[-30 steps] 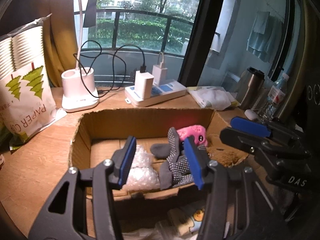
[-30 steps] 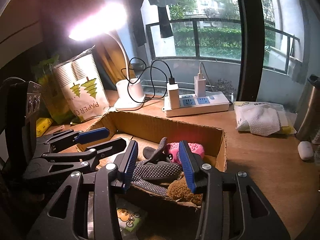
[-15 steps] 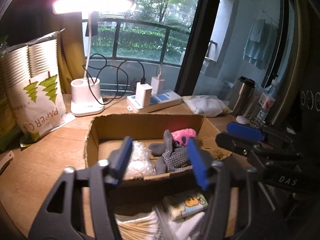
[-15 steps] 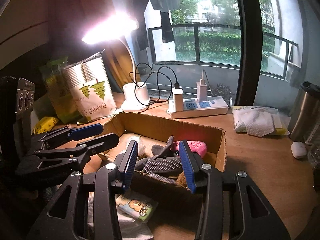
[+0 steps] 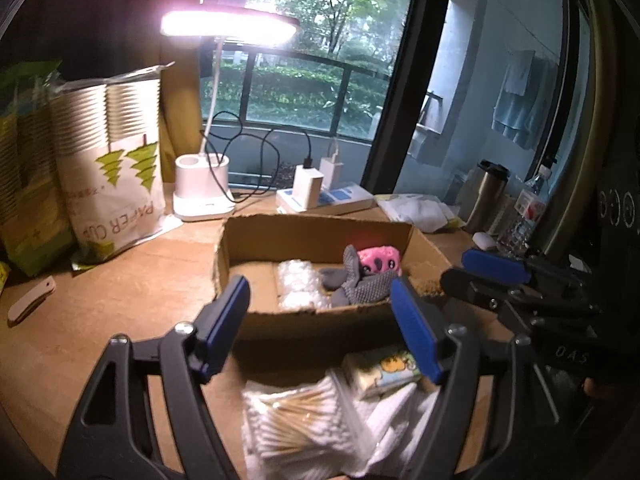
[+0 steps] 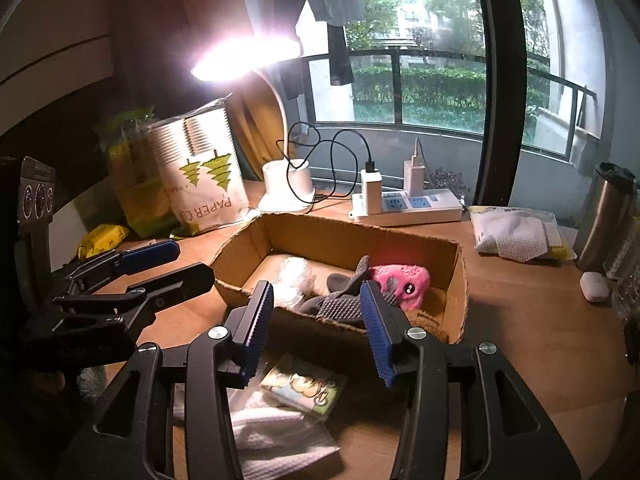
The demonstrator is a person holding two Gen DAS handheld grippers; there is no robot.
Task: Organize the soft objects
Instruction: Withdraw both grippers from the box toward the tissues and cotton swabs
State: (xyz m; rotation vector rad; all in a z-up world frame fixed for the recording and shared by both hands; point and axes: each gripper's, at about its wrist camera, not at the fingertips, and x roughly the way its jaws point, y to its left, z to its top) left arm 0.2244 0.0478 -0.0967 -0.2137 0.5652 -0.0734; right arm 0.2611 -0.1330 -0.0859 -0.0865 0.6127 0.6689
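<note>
An open cardboard box (image 5: 316, 232) (image 6: 344, 236) stands mid-table. It holds grey dotted gloves (image 5: 360, 286) (image 6: 340, 308), a pink plush toy (image 5: 380, 260) (image 6: 404, 280), bubble wrap (image 5: 296, 284) (image 6: 294, 276) and a brown fuzzy item (image 5: 428, 286). In front of the box lie a bag of cotton swabs (image 5: 296, 420), a cartoon tissue pack (image 5: 384, 372) (image 6: 304, 388) and a white cloth (image 6: 276, 436). My left gripper (image 5: 320, 328) is open and empty, above these front items. My right gripper (image 6: 316, 328) is open and empty, just before the box's near wall.
A lit desk lamp (image 5: 204, 188), a power strip with chargers (image 6: 404, 204), a paper-cup bag (image 5: 112, 176), a packet of wipes (image 6: 516, 234), a steel tumbler (image 6: 608, 216), a bottle (image 5: 528, 208) and a small white case (image 6: 594, 286) ring the box. A small flat tool (image 5: 30, 298) lies left.
Both grippers have drawn back and up from the box, staying empty. The left jaws have opened wider. The swab bag, tissue pack and cloth in front of the box have come into view.
</note>
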